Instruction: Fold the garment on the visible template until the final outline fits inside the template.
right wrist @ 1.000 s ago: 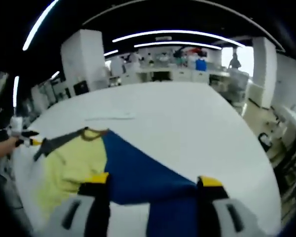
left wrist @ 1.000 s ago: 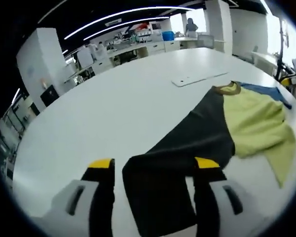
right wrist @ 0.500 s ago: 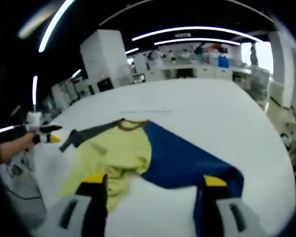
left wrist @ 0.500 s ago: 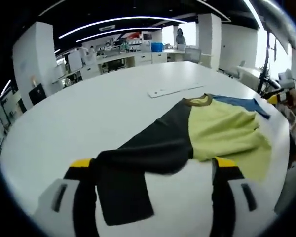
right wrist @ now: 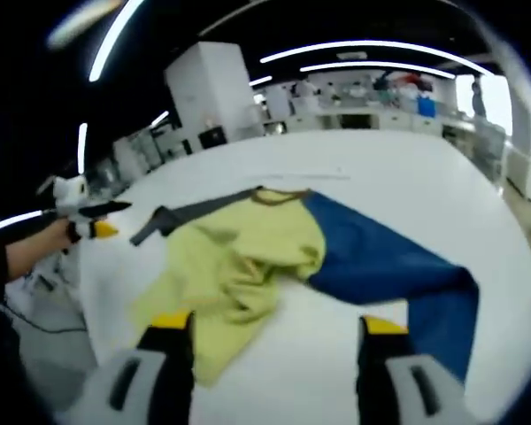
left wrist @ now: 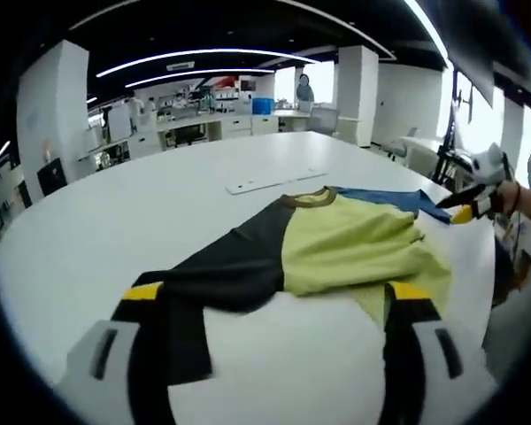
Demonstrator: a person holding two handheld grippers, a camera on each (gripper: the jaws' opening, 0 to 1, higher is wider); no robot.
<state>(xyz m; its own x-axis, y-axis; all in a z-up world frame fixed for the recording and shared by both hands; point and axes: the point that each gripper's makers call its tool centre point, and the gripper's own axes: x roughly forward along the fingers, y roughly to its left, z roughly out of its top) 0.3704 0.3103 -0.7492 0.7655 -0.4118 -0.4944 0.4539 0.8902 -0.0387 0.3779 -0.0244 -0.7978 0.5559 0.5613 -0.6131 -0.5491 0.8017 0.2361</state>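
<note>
Under both hand-held grippers lies a big white surface (left wrist: pixel 159 204), and it stretches far ahead of them. Far past the surface is a big room with white counters and long ceiling lights.

On the surface, just ahead of the left hand-held gripper (left wrist: pixel 277 297), lies the garment (left wrist: pixel 336 252). It is a shirt with a yellow middle, a black sleeve and a blue sleeve. The yellow part is bunched and wrinkly. The black sleeve (left wrist: pixel 221 270) reaches back to the left hand-held gripper and lies between its jaws. The jaws stand wide apart and hold nothing. The blue sleeve (left wrist: pixel 385 199) lies on the far side, near the other hand-held gripper that comes in from the right.

From the right hand-held gripper (right wrist: pixel 278 323), the garment (right wrist: pixel 248 257) lies just ahead too. The blue sleeve (right wrist: pixel 389 266) runs back toward its right jaw. These jaws also stand wide apart with nothing in them. The black sleeve (right wrist: pixel 190 215) points away to the left, toward the other hand-held gripper held by a hand.

Beyond the shirt collar, a thin flat white strip (left wrist: pixel 274 181) lies on the surface.
</note>
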